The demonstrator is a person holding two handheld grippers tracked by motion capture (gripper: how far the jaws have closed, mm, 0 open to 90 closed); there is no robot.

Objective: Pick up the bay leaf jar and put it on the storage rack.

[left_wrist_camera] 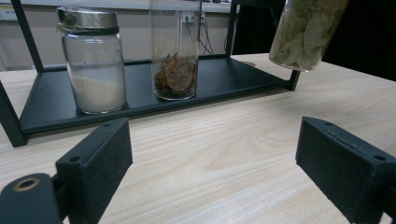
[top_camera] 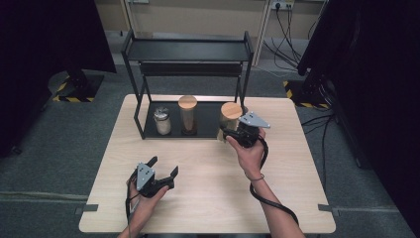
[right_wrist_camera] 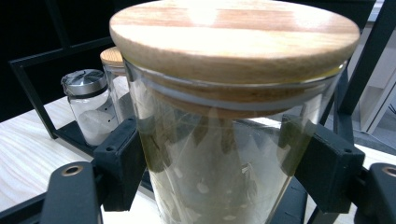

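At the right end of the rack (top_camera: pixel 148 106), the leaf jar (right_wrist_camera: pixel 233 140) is pinched and lifted by the right gripper (right_wrist_camera: pixel 224 168), likely for shelving. Over the table (top_camera: pixel 213 183), the left gripper (top_camera: pixel 163 171) is kept with jaws spread, ready.

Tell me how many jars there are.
3: a metal-lidded jar and a tall jar on the rack's bottom shelf, and a leaf jar held in the right gripper.

Lab, black curtains (top_camera: pixel 376 74), floor cables (top_camera: pixel 287 29)
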